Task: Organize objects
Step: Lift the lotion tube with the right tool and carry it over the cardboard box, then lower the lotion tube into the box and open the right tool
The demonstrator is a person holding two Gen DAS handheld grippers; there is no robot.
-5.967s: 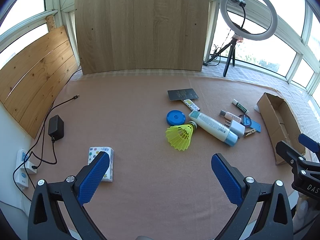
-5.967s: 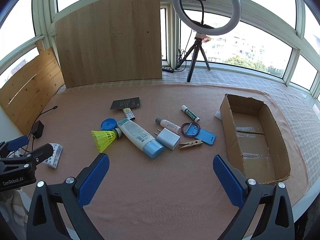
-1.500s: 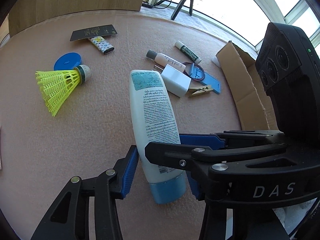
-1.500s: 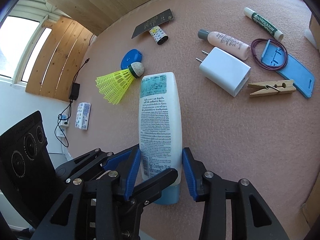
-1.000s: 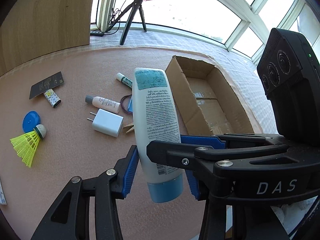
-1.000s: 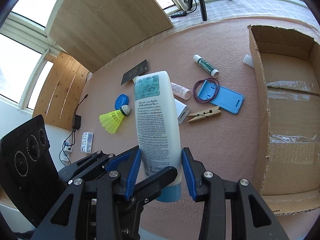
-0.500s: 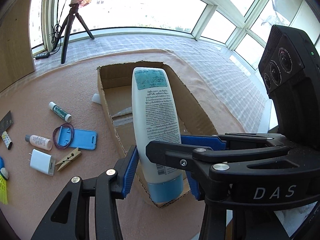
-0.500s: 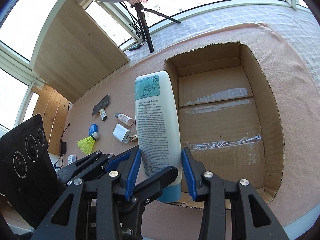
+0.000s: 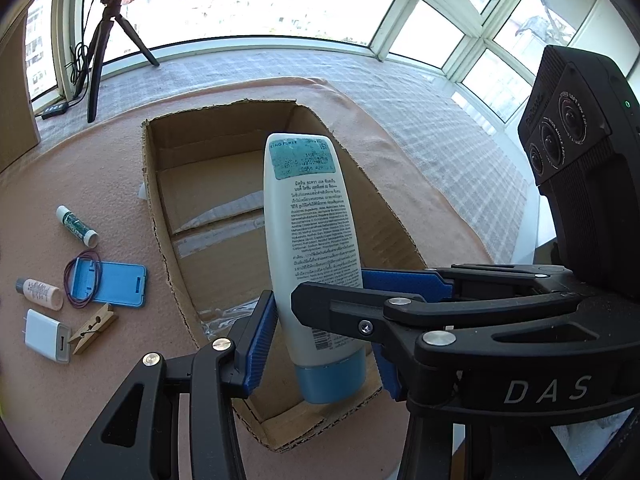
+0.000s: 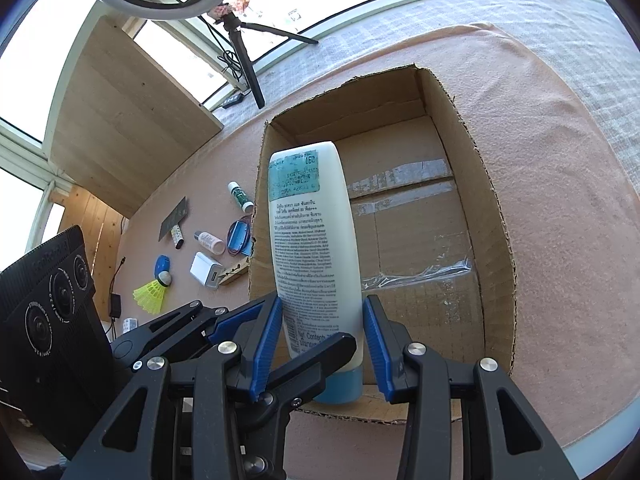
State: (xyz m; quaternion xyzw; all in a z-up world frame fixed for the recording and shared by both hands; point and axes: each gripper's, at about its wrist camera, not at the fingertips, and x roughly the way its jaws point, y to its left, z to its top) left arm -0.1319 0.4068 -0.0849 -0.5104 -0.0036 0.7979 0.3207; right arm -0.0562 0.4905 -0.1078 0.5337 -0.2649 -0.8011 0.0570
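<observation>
Tabletop point(image 9: 60, 400) under a pink cloth filled both views, window panes along the top. Cardboard box point(image 9: 154, 208) sat open at frame center in the left wrist view, open top up, taped floor bare; in the right wrist view the box point(image 10: 492, 240) took the center right. Lotion tube point(image 9: 312, 240) hung in the air over the box, white body with blue cap down toward the lens, teal label end pointing away; same tube point(image 10: 312, 232) stood center in the right view.

Left gripper point(image 9: 320, 344) had its jaws part closed, blue pads pressed on both sides of the tube near the cap. Right gripper point(image 10: 320, 340) crossed it, jaws also part closed and clamped on the tube's lower end. So both held one tube.

Left over on the cloth, lower left of the left view: blue phone stand point(image 9: 114, 284) with a purple hair tie point(image 9: 82, 278) looped on it, white charger point(image 9: 44, 334), clothespin point(image 9: 92, 328) touching the charger, small pink bottle point(image 9: 40, 294), lip balm stick point(image 9: 76, 226) just beside the box wall. Yellow shuttlecock point(image 10: 154, 294) and blue lid point(image 10: 162, 266) sat at mid left of the right view, well apart from the box.
</observation>
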